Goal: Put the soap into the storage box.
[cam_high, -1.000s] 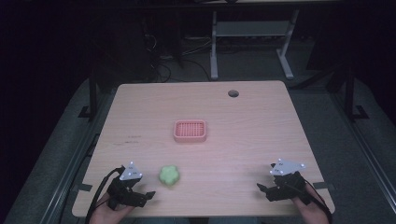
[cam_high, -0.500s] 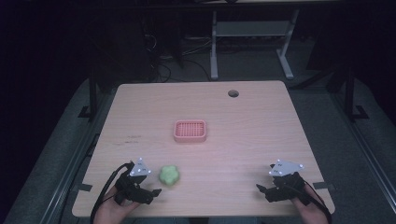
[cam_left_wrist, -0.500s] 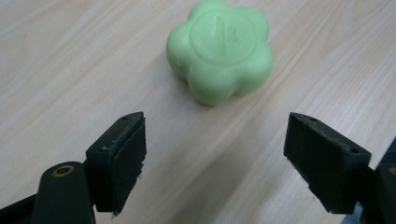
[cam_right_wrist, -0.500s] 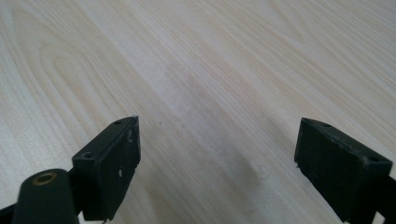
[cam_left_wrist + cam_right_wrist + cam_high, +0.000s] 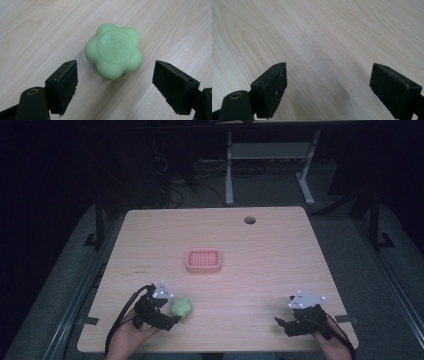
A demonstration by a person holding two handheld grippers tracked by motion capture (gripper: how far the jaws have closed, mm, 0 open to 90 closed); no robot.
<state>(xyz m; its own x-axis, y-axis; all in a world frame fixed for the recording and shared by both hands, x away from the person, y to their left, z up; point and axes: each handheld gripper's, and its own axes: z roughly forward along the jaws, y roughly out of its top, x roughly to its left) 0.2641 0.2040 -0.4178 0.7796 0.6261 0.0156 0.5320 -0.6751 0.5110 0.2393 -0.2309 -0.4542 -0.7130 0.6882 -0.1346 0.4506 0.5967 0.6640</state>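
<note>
from the high view, the pale wooden surface (image 5: pixel 260 250) sits in a dark room and carries a pink basket (image 5: pixel 203 260) at its middle. the left tool (image 5: pixel 172 316), released, flanks a flower-shaped green soap (image 5: pixel 114 50) (embossed lettering shows close up). the right tool (image 5: pixel 281 323) gapes over bare wood.

The high view is looking down and forward over the whole table (image 5: pixel 280 265), while both gripper views are facing its wood closely, the left sharing the soap (image 5: pixel 114 50).

Black tongs (image 5: pixel 172 316), grey three-cornered top plates.
</note>
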